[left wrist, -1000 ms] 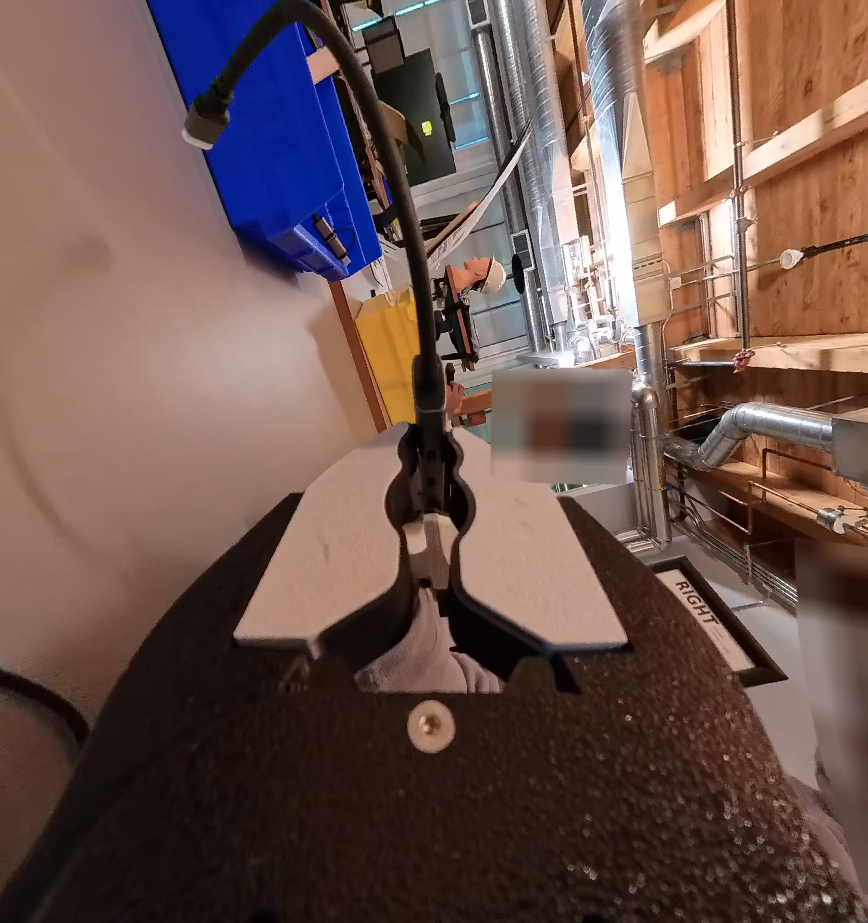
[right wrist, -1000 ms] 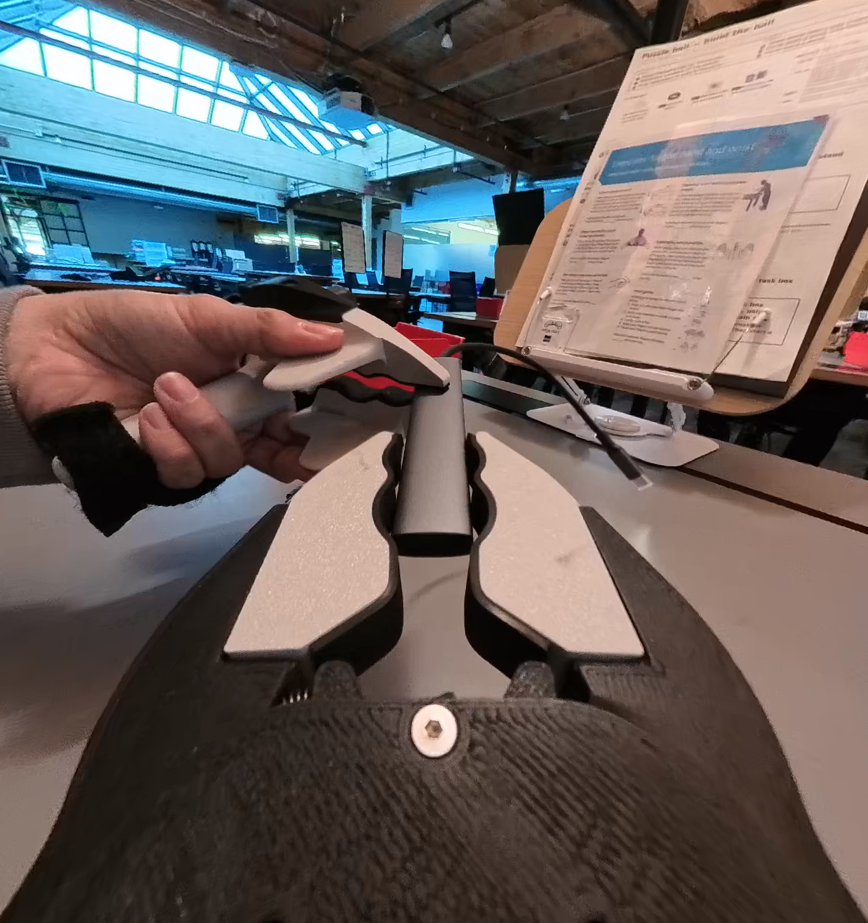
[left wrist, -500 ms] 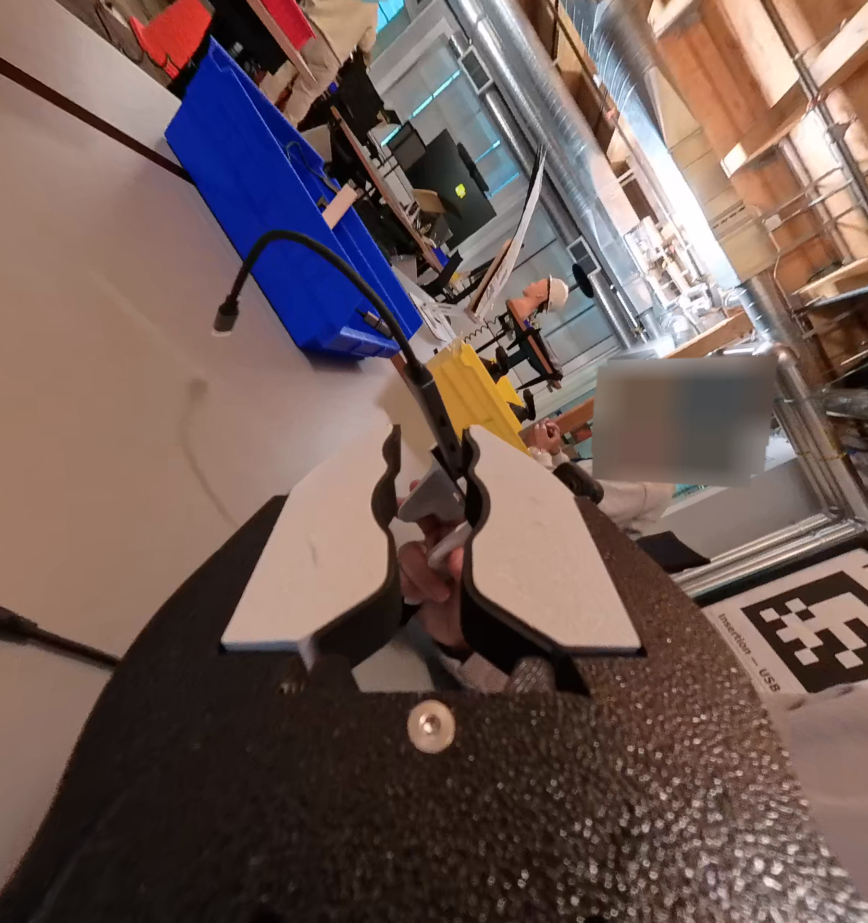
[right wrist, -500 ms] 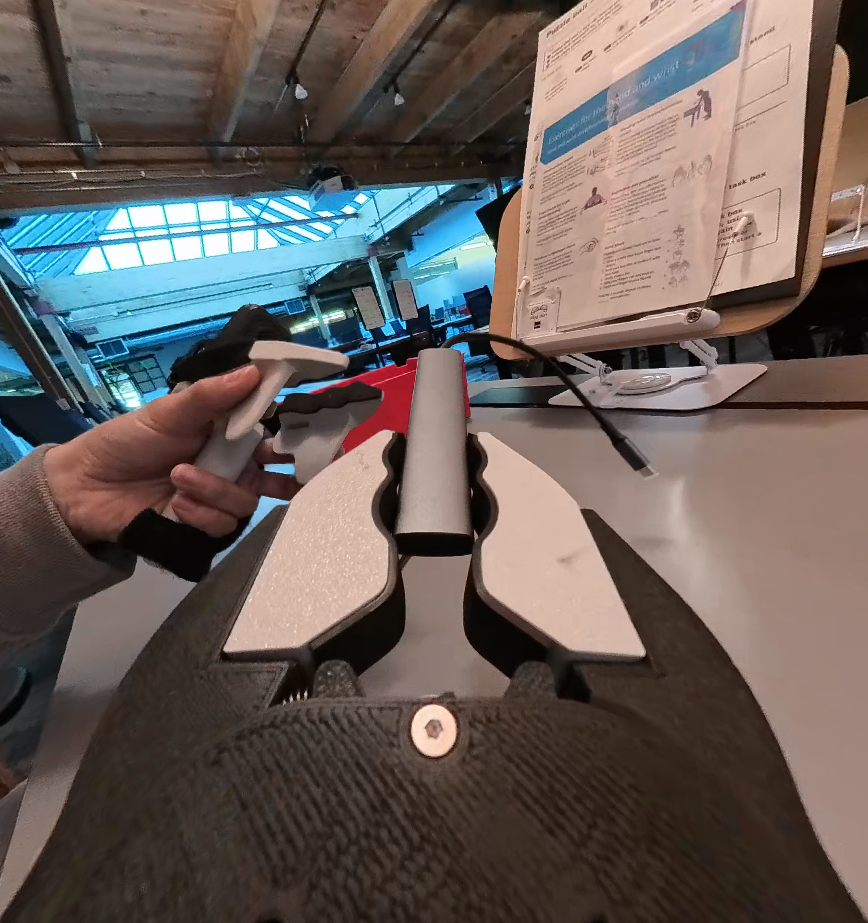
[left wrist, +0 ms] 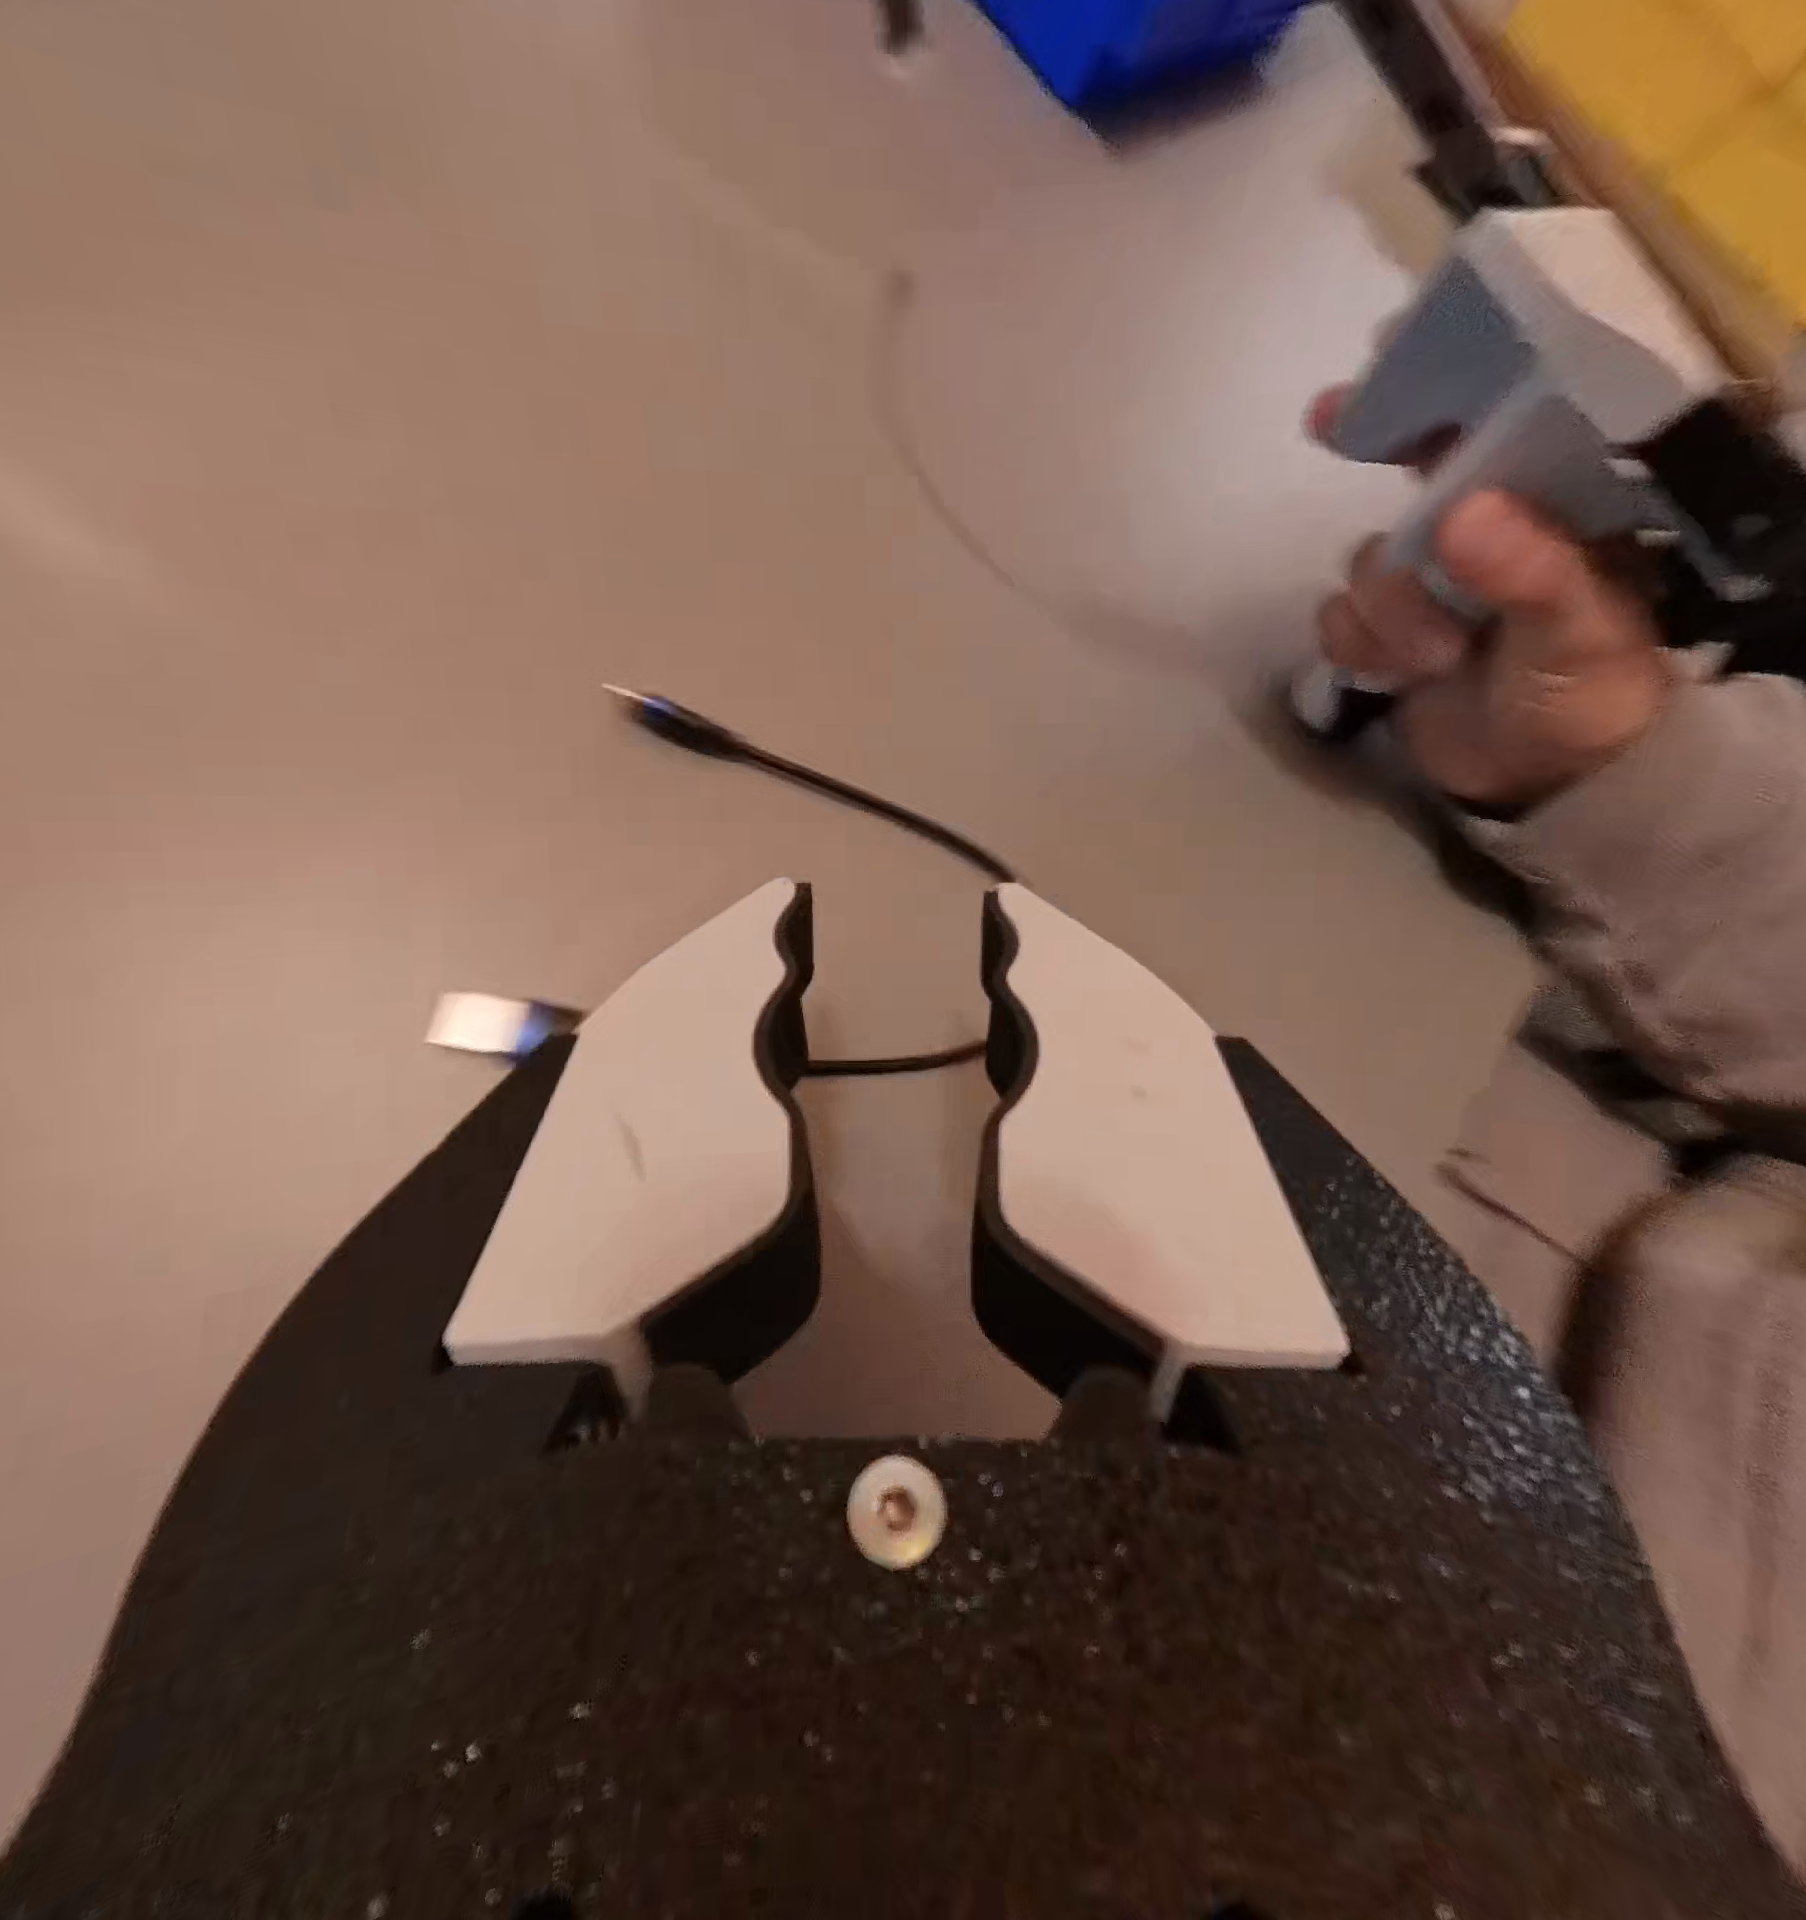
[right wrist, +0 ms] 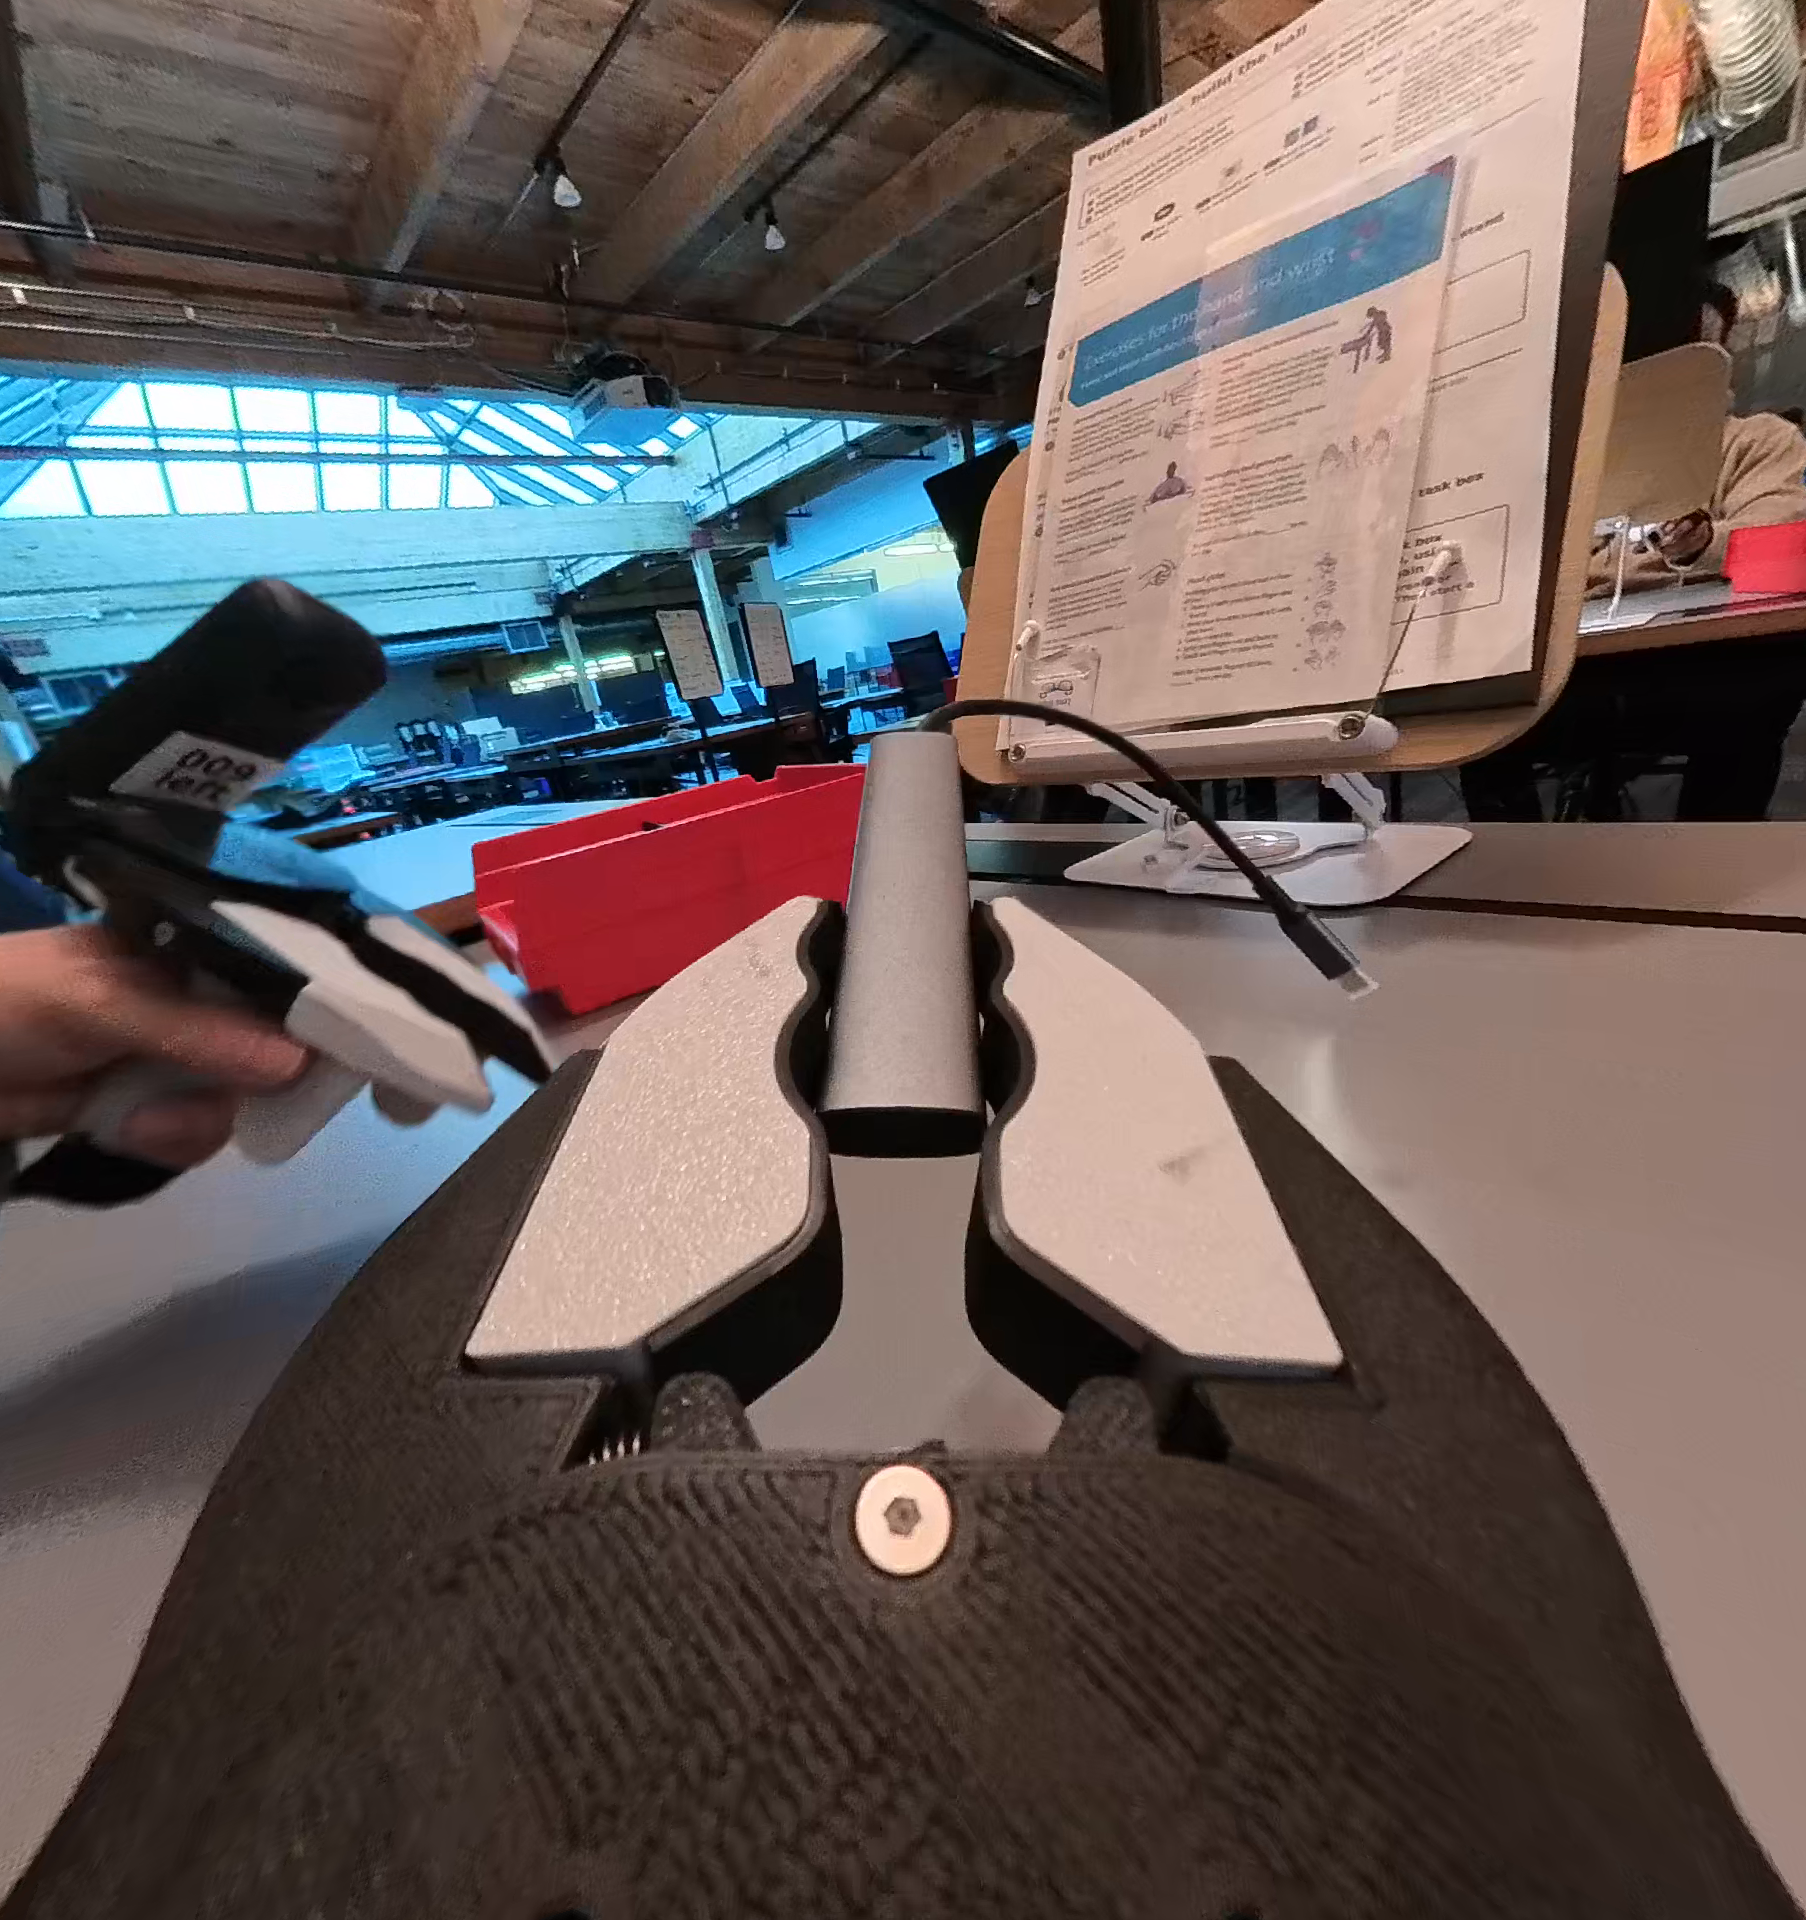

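Observation:
My right gripper (right wrist: 904,906) is shut on a grey metal bar (right wrist: 904,935) that points forward and up. A black cable (right wrist: 1169,790) leaves the bar's far end and hangs to the right, ending in a plug (right wrist: 1335,961) just above the table. My left gripper (left wrist: 894,896) is open and empty, pointing down at the table. A second black cable (left wrist: 857,800) lies there, passing under the gap between the fingers; one end (left wrist: 650,712) lies ahead, and a silver plug (left wrist: 473,1020) shows beside the left finger. In the right wrist view a hand holds the left gripper (right wrist: 359,997) at the left.
A red bin (right wrist: 670,883) stands behind the bar. A document stand (right wrist: 1283,416) with printed sheets rests on a white base (right wrist: 1273,857) at the back right. A blue bin (left wrist: 1138,52) is at the table's far side. The other hand and gripper (left wrist: 1481,436) are to the right. Tip to tip, the grippers are about 15 cm apart. My left gripper is the nearer one to the silver plug (left wrist: 473,1020): about 9 cm, against 25 cm.
My left gripper was shut on the bar's cable near its far end. It has let go, opened, and swung left and down towards the table. The right gripper still holds the bar.

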### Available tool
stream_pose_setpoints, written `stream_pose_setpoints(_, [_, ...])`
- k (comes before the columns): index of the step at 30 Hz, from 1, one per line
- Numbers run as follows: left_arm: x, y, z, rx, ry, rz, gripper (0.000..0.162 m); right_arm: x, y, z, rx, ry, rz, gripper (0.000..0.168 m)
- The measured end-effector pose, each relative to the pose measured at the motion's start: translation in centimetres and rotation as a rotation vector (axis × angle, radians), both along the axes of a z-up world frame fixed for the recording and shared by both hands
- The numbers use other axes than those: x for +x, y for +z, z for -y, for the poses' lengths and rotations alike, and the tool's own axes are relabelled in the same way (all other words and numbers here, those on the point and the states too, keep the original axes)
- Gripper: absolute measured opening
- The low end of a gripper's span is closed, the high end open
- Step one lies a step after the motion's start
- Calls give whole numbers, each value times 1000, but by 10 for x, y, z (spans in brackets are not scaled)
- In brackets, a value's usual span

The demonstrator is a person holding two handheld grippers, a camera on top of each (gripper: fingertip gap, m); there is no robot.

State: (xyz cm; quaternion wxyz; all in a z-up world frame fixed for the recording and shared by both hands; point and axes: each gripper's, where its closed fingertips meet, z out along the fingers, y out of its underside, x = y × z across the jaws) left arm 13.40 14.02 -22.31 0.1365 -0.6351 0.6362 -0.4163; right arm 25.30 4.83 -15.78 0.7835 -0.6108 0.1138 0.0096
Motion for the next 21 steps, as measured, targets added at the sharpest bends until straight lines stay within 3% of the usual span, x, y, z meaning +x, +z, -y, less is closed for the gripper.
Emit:
stream_pose_setpoints(1, [1,-4,14,-27,-8,-1,30,-1,0,0,2,5,4,25])
stream_pose_setpoints(3, [11,-19,24,51,40,-5,35,-1,0,-1,-1,10,5,25])
stream_pose_setpoints(5, [30,-30,10,175,153,-1,39,-2,0,-2,-2,14,7,25])
stream_pose_setpoints(8, [57,-38,-17,201,306,-11,37,-3,0,-2,-1,18,14,25])
stream_pose_setpoints(11, [69,-58,-16,173,298,-105,34,-3,1,-1,8,24,10,25])
stream_pose_setpoints(14, [73,-65,-17,273,283,-102,16,-3,1,-1,9,30,7,25])
stream_pose_setpoints(16, [73,-66,-12,312,205,-88,11,-4,1,-1,6,37,13,25])
stream_pose_setpoints(21, [56,-65,16,270,-190,-42,2,-5,1,-1,8,42,15,25])
